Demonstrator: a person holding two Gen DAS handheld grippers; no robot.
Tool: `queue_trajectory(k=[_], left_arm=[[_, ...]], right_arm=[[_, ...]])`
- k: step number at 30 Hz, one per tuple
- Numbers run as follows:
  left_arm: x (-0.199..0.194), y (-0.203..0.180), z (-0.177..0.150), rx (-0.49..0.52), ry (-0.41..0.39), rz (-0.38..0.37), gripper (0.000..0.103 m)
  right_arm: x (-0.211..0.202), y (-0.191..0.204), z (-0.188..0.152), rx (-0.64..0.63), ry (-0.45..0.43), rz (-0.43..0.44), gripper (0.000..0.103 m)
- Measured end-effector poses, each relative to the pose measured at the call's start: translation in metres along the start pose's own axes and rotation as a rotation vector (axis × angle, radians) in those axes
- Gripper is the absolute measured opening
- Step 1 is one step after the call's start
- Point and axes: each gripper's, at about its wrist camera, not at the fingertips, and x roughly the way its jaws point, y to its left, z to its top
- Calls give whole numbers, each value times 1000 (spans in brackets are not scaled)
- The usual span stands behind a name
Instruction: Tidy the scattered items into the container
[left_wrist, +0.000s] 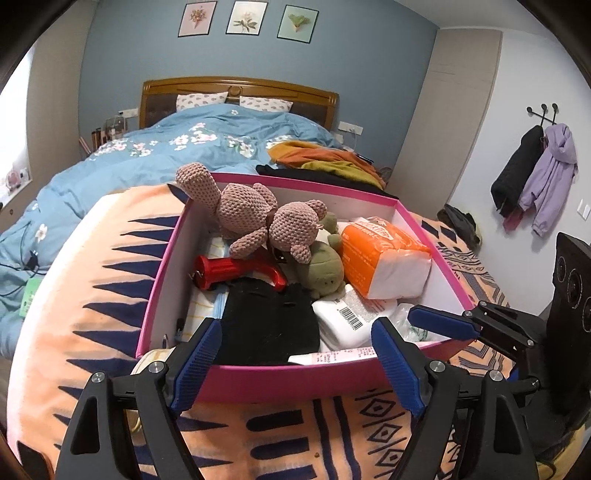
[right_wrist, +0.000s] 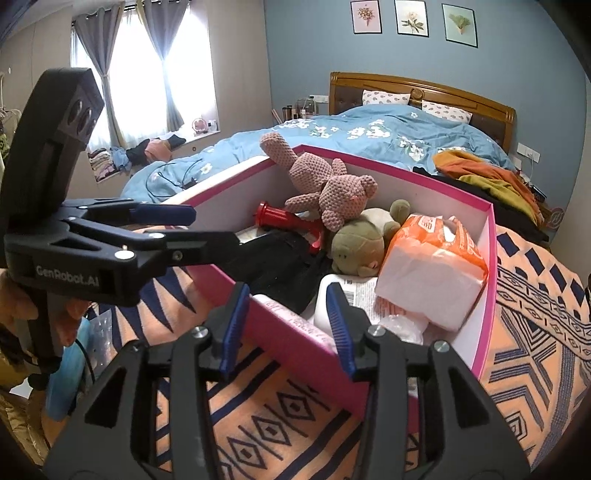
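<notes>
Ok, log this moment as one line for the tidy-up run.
left gripper: open, empty | right gripper: open, empty, at near wall | pink box: full, knitted bear on top

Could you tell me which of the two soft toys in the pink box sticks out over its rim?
The pink crocheted bear: one limb pokes above the box rim, while the green plush lies lower, wholly inside.

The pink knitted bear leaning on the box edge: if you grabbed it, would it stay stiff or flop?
Probably flop: the bear sprawls head-down, one limb draped over the box rim. Its knit looks grippy, not slippery. Likely light, since it rests on the green plush without squashing it.
</notes>
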Motion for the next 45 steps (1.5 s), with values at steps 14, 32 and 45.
queue_trajectory(k=[14,32,45], left_arm=[[-20,-3,-15,5,-42,42,86],[-90,33,-51,-90,-65,-56,86],[-102,10,-94,-57,-40,-87,86]], right_arm=[[-17,7,-10,17,-32,31,49],[-44,35,-40,23,-43,148,57],[-65,59,-71,67,-59,146,65]])
